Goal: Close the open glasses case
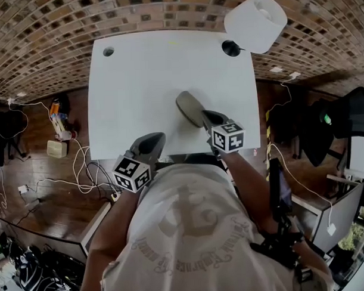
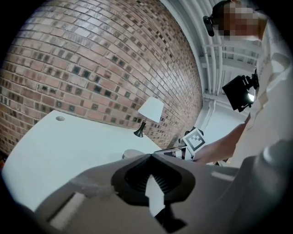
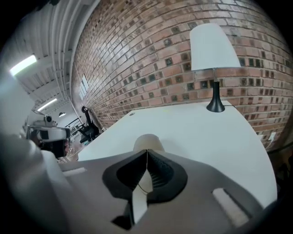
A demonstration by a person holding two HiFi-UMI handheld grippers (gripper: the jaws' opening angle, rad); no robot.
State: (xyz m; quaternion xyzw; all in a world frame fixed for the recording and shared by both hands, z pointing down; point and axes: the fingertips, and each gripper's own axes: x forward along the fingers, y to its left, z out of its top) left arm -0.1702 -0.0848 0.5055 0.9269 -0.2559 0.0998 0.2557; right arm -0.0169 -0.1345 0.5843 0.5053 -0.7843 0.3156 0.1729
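Where right gripper (image 1: pixel 205 116) covers it, glasses case (image 1: pixel 188 106) cut off | right jaws together, empty | left gripper (image 1: pixel 156 137) likewise

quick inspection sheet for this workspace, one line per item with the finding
surface: white table, cable hole at its far left corner
job's things: glasses case lies near the near edge, looks closed
clutter: table lamp at the far right corner
grippers: left hand-held gripper shut, empty, clear of the case; right hand-held gripper shut, empty, tip at the case, contact unclear
cables: loose cables on the floor left of the table
surroundings: brick wall behind the table
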